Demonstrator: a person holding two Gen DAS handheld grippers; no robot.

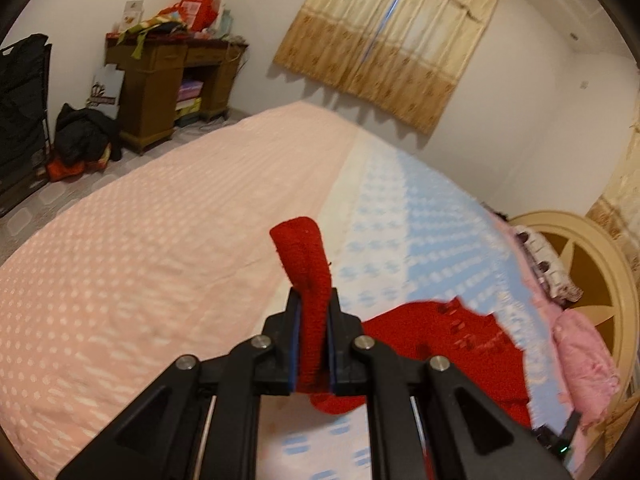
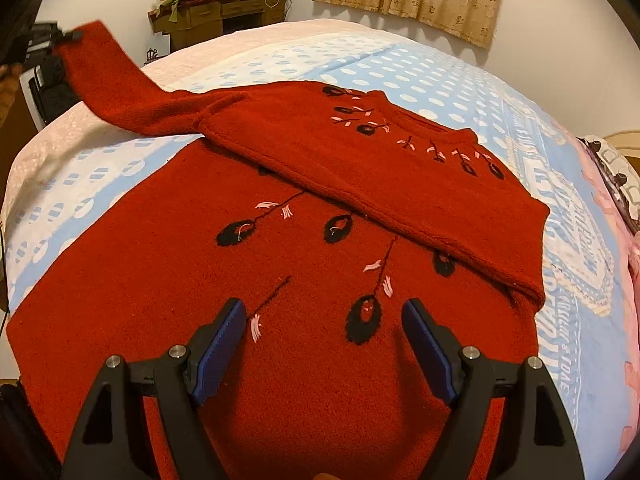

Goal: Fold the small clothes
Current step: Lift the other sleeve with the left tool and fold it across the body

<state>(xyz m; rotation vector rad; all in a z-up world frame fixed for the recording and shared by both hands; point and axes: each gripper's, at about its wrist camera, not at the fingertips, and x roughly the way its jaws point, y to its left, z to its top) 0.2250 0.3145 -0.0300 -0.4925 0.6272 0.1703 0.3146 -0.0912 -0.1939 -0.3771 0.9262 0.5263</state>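
Note:
A red knitted sweater [image 2: 224,300] with black and pink flower embroidery lies spread on the bed. Its right sleeve [image 2: 400,192] is folded across the chest. My left gripper [image 1: 314,304] is shut on the cuff of the left sleeve [image 1: 306,272] and holds it lifted above the bed; in the right wrist view that sleeve [image 2: 116,84] stretches up to the left gripper [image 2: 60,36] at the upper left. My right gripper [image 2: 324,316] is open and empty, just above the sweater's lower front.
The bed has a pink cover [image 1: 140,240] and a blue-and-white dotted blanket [image 2: 460,80]. A wooden desk [image 1: 160,80] piled with items stands by the far wall. Curtains [image 1: 400,40] hang behind. Pink pillows [image 1: 580,352] and a headboard [image 1: 600,280] are at right.

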